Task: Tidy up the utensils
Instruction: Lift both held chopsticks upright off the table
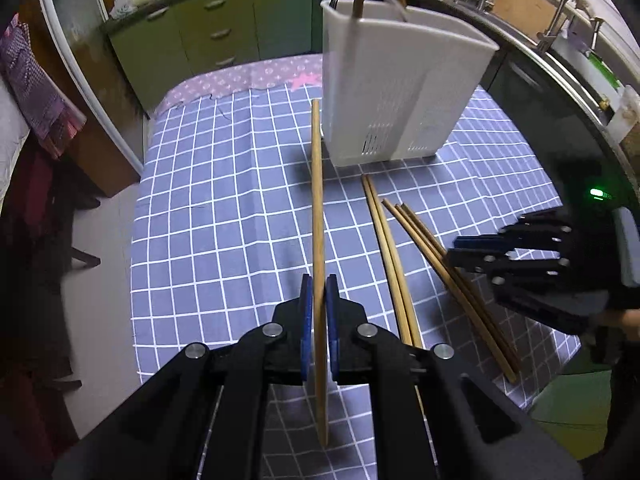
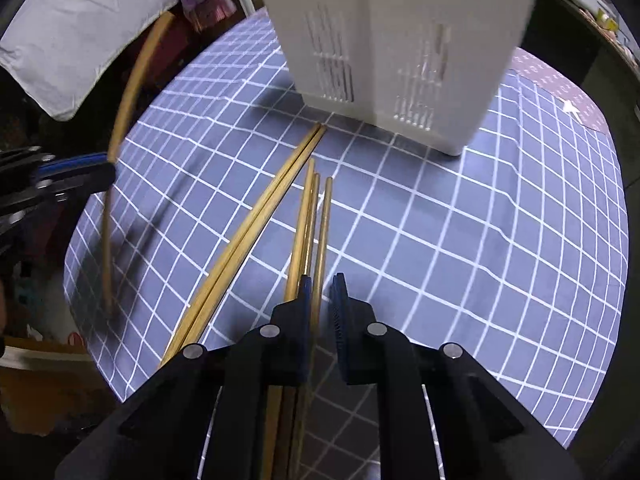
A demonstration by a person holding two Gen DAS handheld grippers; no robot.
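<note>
Covering the whole table is a blue checked cloth (image 1: pixel 224 184), with a pink patterned strip along its far edge. On the far part of the cloth stands a white slotted utensil holder (image 1: pixel 392 80), upright, with a few wooden sticks poking out of its top.

In front of the holder, five loose chopsticks (image 2: pixel 256 224) lie on the cloth: two side by side, their far tips almost at the holder's base, and three more just to their right.

The left gripper (image 1: pixel 319 300) has its blue pads pressed tight against a single chopstick (image 1: pixel 317 200), which is lifted off the cloth and points toward the holder.

The right gripper (image 2: pixel 322 300) hangs low over the group of three. Its jaws are nearly together, with one of the three chopsticks showing in the narrow gap; whether the pads actually pinch it cannot be told.
</note>
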